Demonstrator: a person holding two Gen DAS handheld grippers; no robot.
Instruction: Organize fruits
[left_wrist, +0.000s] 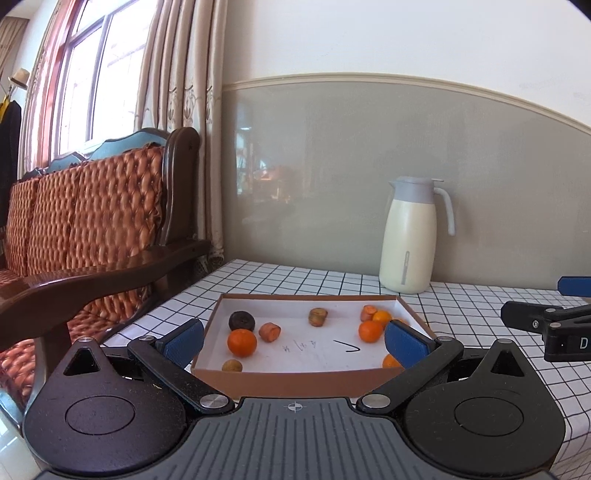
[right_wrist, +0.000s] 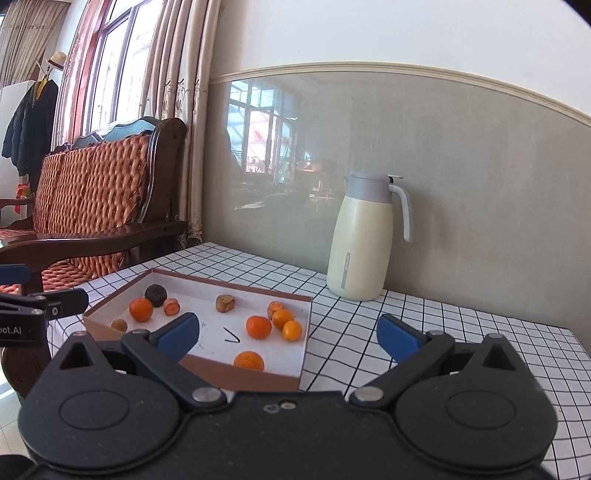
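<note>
Both grippers spread wide and empty, short of the fruit in the shallow box.

Left gripper (left_wrist: 293, 341) gaping at the box (left_wrist: 280, 384) near edge; right gripper (right_wrist: 288, 338) likewise released, box at its 10 o'clock on the checked counter (right_wrist: 406, 325). Inside: light, round, slick-skinned oranges (right_wrist: 258, 327), likely to roll, best pinched across the middle; darker round fruit (right_wrist: 156, 295) and cut-looking pieces (right_wrist: 225, 303), probably softer, hard to identify. One orange (left_wrist: 390, 362) half hidden behind a left fingertip (left_wrist: 406, 341). Jug (right_wrist: 360, 236) at 1 o'clock, well apart.
</note>
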